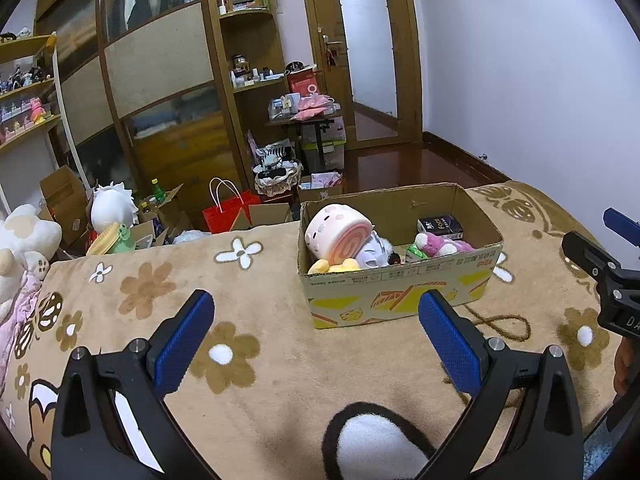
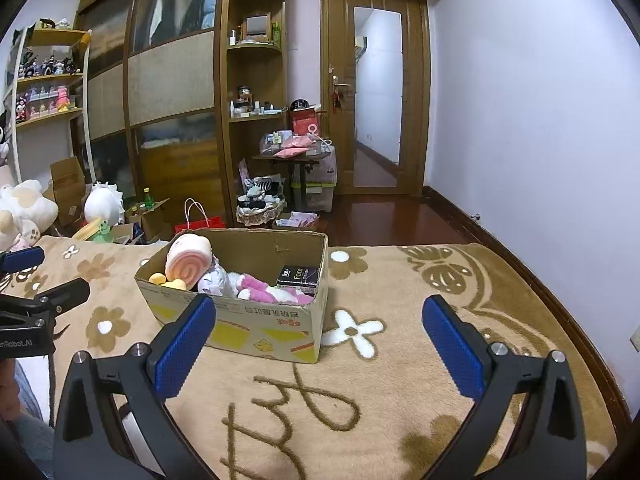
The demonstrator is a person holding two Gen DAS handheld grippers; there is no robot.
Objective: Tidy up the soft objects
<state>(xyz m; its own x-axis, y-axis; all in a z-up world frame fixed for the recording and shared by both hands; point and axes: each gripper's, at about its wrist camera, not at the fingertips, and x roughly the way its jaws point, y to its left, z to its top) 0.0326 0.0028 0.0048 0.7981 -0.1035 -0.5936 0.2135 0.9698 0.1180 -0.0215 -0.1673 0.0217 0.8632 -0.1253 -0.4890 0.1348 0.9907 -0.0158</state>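
Note:
A cardboard box (image 1: 400,296) (image 2: 256,326) stands on the brown flowered blanket (image 1: 248,364) (image 2: 360,392). Inside it lie a pink swirl-roll plush (image 1: 338,234) (image 2: 188,258), a yellow plush (image 1: 334,266) (image 2: 168,280), a white-purple plush (image 1: 374,250) (image 2: 214,280), a pink-white plush (image 1: 442,246) (image 2: 264,292) and a black packet (image 1: 440,226) (image 2: 299,276). My left gripper (image 1: 316,312) hovers open in front of the box, nothing between its fingers. My right gripper (image 2: 318,316) is open too, just near the box's front right corner, and shows at the right edge of the left wrist view (image 1: 608,248).
White and cream plush toys (image 1: 24,240) (image 2: 22,208) sit at the blanket's left end. Beyond the bed lie open cartons (image 1: 64,200), a red bag (image 1: 228,212) (image 2: 200,222), a laundry basket (image 1: 278,178) (image 2: 260,208), a cluttered side table (image 1: 304,116) (image 2: 296,152), wardrobes and a door.

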